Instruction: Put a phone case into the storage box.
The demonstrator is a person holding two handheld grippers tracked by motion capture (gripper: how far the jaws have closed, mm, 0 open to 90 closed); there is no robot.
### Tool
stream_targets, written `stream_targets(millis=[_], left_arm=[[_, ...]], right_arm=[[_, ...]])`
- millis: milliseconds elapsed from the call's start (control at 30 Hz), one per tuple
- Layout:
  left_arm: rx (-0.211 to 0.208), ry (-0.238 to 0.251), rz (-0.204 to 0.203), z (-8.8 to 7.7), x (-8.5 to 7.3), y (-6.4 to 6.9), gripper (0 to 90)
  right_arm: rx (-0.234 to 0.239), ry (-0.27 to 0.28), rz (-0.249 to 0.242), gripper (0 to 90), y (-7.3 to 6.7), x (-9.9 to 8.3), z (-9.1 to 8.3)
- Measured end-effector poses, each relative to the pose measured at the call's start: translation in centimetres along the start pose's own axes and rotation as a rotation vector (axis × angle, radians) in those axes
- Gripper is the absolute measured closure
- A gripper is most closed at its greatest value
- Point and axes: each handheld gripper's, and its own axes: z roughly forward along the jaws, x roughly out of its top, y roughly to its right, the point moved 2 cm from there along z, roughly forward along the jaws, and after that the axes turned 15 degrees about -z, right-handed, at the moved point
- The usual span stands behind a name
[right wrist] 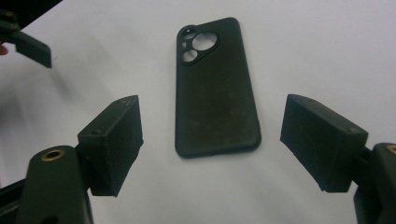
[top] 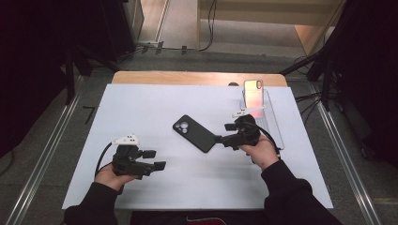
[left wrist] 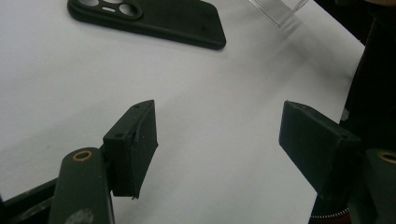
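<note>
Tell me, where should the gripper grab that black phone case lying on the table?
Probably across its two long edges, near the plain end. The black phone case lies flat, camera holes at its far end in the right gripper view. The right gripper already faces that near end with open jaws standing wider than the case, so coming in low from there suits best.

Free room and obstacles on the white table sheet (top: pixel 155 101). The black phone case (top: pixel 194 133) lies flat near the middle, with bare sheet around it on the left, far and near sides. Its near end lies just ahead of the right gripper (top: pixel 222 132), whose jaws stand apart with nothing between them. At the far right, the clear stand (top: pixel 273 123) bearing an upright phone (top: pixel 253 93) blocks that edge. The left gripper (top: pixel 155 160), jaws apart, has open sheet before it.
</note>
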Motion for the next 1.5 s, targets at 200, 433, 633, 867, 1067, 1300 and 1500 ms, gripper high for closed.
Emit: stream_targets(millis=[200, 433, 633, 867, 1067, 1300, 1500], left_arm=[[-0.002, -0.002, -0.001, -0.1, 0.0, -0.1, 28.0], [-0.002, 0.0, -0.001, -0.1, 0.0, -0.1, 28.0], [-0.001, -0.001, -0.002, 0.0, 0.0, -0.1, 28.0], [0.004, 0.004, -0.006, -0.1, -0.2, -0.1, 28.0], [0.008, 0.005, -0.011, -0.3, -0.4, -0.2, 28.0], [0.015, 0.006, -0.014, -0.5, -0.5, -0.2, 28.0], [0.015, 0.011, -0.02, -0.6, -0.6, -0.3, 28.0]], right_arm=[[0.026, -0.001, 0.011, 19.2, 0.6, 1.0, 1.2], [0.028, -0.026, -0.022, 18.1, 1.0, 1.9, 2.6], [0.065, -0.011, -0.044, 0.0, 1.3, 2.5, 3.6], [0.089, -0.018, -0.036, 0.0, 1.7, 2.9, 4.7], [0.073, -0.031, -0.059, 1.2, 1.7, 3.2, 5.8], [0.08, -0.051, -0.079, 1.2, 1.6, 3.6, 6.8], [0.073, -0.056, -0.087, 1.2, 1.5, 4.0, 7.7]])
